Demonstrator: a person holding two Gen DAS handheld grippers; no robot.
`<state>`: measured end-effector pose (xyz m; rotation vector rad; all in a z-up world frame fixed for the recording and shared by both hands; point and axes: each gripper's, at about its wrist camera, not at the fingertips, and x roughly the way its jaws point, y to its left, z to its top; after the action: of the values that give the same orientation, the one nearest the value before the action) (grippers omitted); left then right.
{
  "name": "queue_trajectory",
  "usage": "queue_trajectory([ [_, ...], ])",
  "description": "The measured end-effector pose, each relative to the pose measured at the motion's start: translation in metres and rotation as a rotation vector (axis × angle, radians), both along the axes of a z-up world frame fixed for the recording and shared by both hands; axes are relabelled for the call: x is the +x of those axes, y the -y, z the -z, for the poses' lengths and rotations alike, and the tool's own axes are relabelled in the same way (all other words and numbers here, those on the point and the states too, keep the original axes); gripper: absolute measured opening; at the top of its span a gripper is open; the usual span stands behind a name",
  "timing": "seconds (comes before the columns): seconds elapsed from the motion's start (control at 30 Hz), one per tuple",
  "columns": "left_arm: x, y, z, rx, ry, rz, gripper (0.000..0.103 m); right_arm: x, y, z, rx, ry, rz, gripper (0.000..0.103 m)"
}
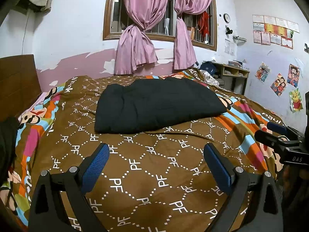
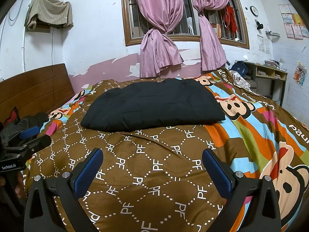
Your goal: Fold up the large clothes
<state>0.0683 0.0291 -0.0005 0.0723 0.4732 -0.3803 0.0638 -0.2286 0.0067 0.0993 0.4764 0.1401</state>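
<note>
A black garment (image 1: 156,106) (image 2: 154,106) lies folded into a thick flat rectangle on the far half of the bed. My left gripper (image 1: 156,150) hangs open over the brown bedspread, well short of the garment's near edge, nothing between its blue pads (image 1: 96,166). My right gripper (image 2: 152,154) is open too, held at about the same distance from the garment. Each gripper shows at the edge of the other's view: the right gripper (image 1: 274,133) at the far right of the left wrist view, the left gripper (image 2: 32,137) at the far left of the right wrist view.
The bed wears a brown "PF" bedspread (image 1: 146,174) (image 2: 154,174) with striped cartoon borders. A wooden headboard (image 2: 32,89) stands at the left, dark clothing (image 2: 21,123) piled beside it. Pink curtains (image 1: 143,29) hang at the barred window, and a shelf desk (image 1: 231,75) stands at the right.
</note>
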Motion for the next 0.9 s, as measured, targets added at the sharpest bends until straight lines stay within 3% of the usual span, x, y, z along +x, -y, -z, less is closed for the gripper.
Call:
queue_trajectory([
  [0.9,0.0003,0.0,0.0005,0.005,0.006,0.001,0.096,-0.0039,-0.003,0.0004,0.01,0.005,0.008,0.103],
])
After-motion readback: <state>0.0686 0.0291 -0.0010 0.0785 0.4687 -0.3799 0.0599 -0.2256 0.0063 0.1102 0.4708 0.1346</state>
